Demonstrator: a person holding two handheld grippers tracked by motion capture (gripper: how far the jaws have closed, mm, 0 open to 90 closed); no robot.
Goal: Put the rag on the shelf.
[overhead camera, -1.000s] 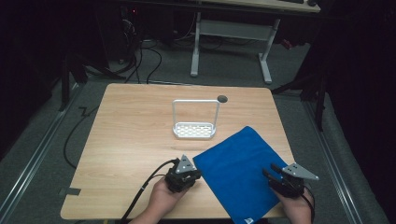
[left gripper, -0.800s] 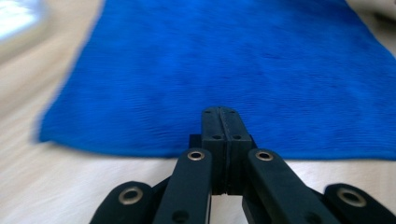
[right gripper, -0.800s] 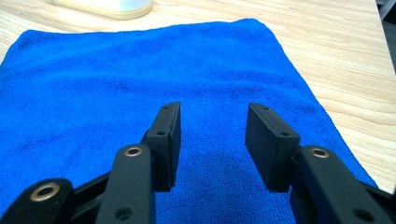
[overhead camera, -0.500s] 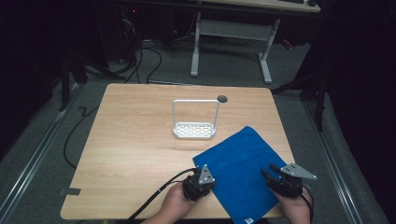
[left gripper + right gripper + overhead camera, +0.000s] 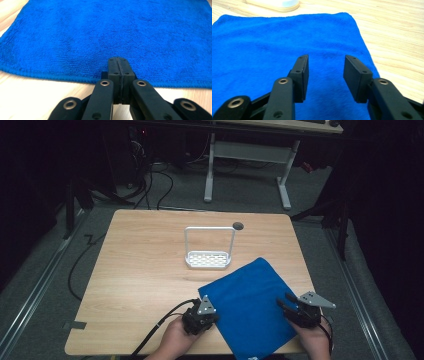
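While my two hands rest at the near edge of the wooden surface [image 5: 140,270], the blue cloth [image 5: 250,305] lies flat between them, turned like a diamond, one corner pointing toward twelve o'clock and stopping just short of the white rack [image 5: 210,251], its nearest corner reaching the surface's edge at six o'clock. My left gripper [image 5: 200,316] sits at the cloth's nine o'clock side, right at its hem. In the left gripper view the two black jaws are pressed flat together with no gap, their tips [image 5: 118,65] standing over the near hem of the cloth [image 5: 120,32]; I cannot tell whether any of the fabric is pinched between them, since the hem looks to run on behind them undisturbed, with bare wood on my side of it. My right gripper [image 5: 292,307] sits at the cloth's three o'clock side, its grey three-cornered plate on top. In the right gripper view its jaws stand apart [image 5: 325,75], holding nothing, with the blue pile showing in the gap between them; they hover low over the cloth [image 5: 274,50], whose far corner and right hem lie ahead, with bare wood beyond at two o'clock. The rack stands upright near the middle of the surface, its thin frame rising over a perforated base, and a small dark round hole [image 5: 238,225] lies just beyond it, at one o'clock.
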